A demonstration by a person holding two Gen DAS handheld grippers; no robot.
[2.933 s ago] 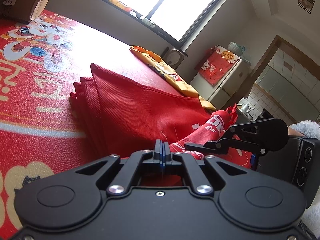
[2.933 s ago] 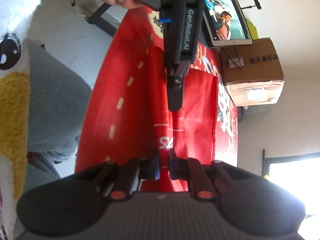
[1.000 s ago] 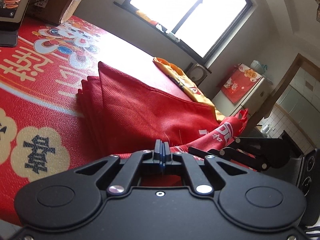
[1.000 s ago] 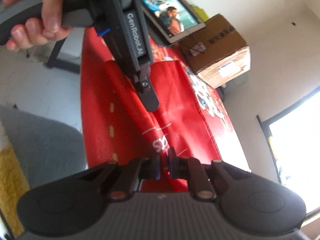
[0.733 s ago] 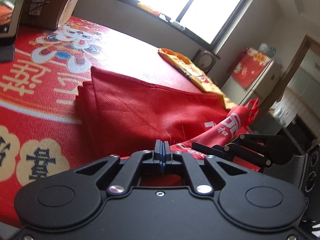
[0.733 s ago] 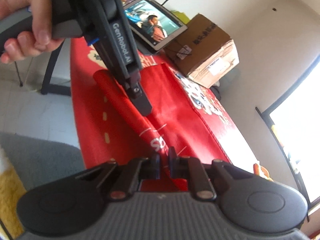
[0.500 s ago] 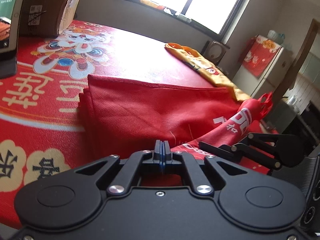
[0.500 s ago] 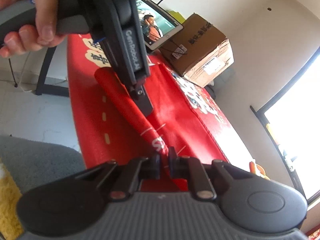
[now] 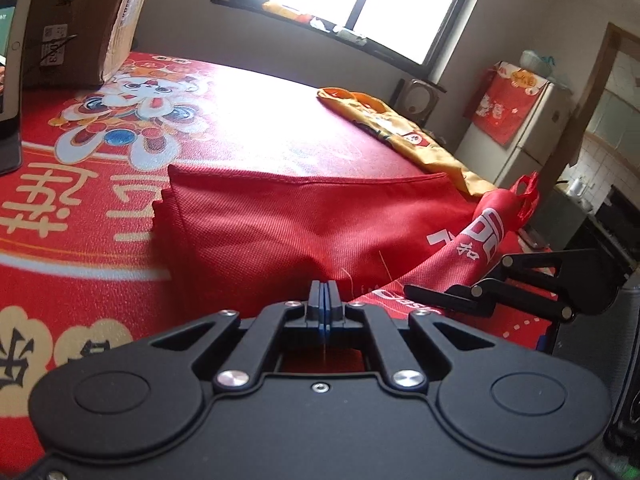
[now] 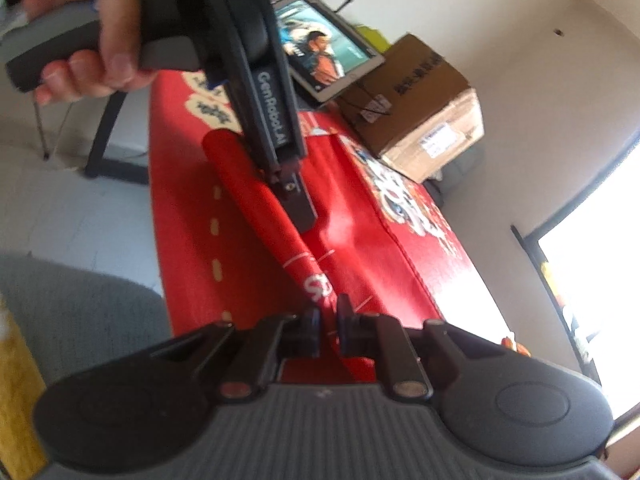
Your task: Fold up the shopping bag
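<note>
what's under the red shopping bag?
The red shopping bag lies on a red printed tablecloth, whose cartoon and lettering show around it. The part beneath the bag is covered, so nothing else there can be told.

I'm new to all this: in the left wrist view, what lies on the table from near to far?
left gripper → red shopping bag → cartoon print on the tablecloth → cardboard box
</note>
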